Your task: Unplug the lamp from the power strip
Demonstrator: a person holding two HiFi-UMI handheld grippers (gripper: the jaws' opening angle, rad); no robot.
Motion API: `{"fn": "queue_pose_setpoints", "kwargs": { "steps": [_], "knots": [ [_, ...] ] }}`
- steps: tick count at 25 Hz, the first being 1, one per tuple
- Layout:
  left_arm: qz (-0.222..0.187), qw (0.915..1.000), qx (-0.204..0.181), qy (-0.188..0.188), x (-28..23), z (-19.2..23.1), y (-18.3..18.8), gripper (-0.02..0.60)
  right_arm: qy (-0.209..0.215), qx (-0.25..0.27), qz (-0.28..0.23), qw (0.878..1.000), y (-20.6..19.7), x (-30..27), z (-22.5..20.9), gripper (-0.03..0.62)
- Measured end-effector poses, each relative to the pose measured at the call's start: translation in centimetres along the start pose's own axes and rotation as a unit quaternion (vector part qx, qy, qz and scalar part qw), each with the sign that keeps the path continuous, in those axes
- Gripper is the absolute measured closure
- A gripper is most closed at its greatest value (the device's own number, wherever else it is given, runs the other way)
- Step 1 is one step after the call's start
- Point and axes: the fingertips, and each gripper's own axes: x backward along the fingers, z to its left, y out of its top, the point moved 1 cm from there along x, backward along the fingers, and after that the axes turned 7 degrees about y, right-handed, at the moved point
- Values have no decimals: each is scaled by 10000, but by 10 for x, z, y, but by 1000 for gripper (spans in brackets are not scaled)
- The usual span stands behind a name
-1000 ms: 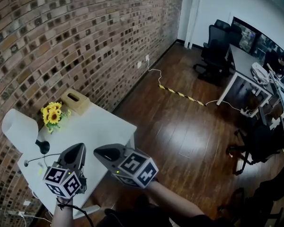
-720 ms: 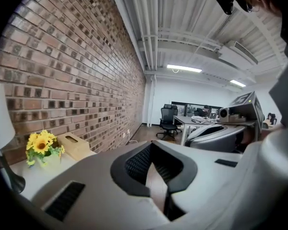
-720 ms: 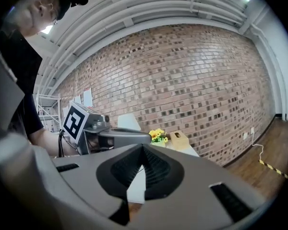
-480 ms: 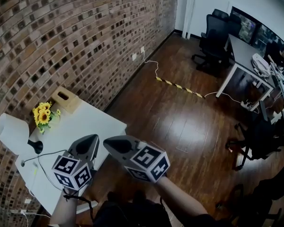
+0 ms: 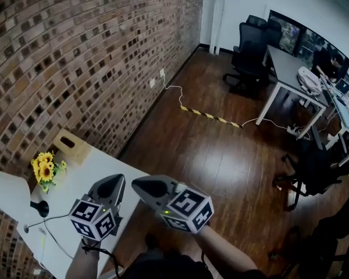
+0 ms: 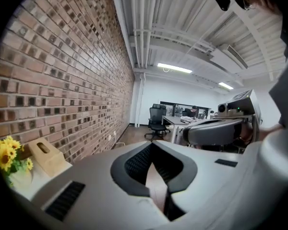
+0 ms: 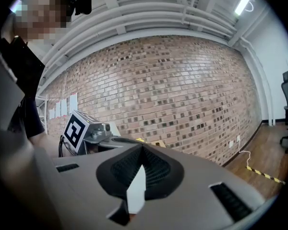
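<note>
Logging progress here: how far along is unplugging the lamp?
Done: nothing visible; the lamp stands on the table, cord lying across it, power strip unseen. In hand: nothing; left gripper and right gripper are shut, empty. Left: reach the plug, pull it.

Wall (image 5: 75,51): bare brick, rough, matt. Floor (image 5: 221,161): dark wood, glossy, and I see glare streaks on it. Table (image 5: 75,185): white top, smooth, matt. Lamp shade (image 5: 9,193): white, matt, either cloth or paper, I can't tell which. Lamp base (image 5: 41,208): black with a slight sheen. Box (image 5: 71,146) by the wall looks to me like pale unfinished wood. Left gripper (image 5: 113,185) and right gripper (image 5: 145,186) shells: grey plastic, smooth, matt. Pads (image 6: 137,162): black, finely ribbed, rubbery look. Marker cube (image 5: 96,218) faces: flat matt print.
</note>
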Motion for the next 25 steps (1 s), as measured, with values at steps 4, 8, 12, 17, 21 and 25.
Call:
{"fn": "queue_pose_setpoints", "kwargs": {
  "steps": [4, 8, 12, 17, 21, 25],
  "knots": [
    [-95, 9996, 150, -237, -20, 13, 10, 561, -156, 61, 107, 9998, 10, -12, -16, 597],
    [-177, 9986, 326, -379, -37, 38, 17, 561, -221, 171, 234, 9993, 15, -33, -28, 597],
    [-298, 9974, 440, -479, -41, 65, 22, 561, -235, 263, 334, 9988, 19, -54, -41, 597],
    [-244, 9975, 536, -400, -45, 93, 18, 561, -112, 238, 399, 9989, 22, -76, -47, 597],
    [-227, 9975, 537, -393, -52, 96, 18, 561, 34, 254, 464, 9986, 22, -84, -51, 597],
    [-199, 9988, 329, -317, -63, 95, 24, 561, 109, 217, 345, 9991, 30, -82, -72, 597]
  ]
}}
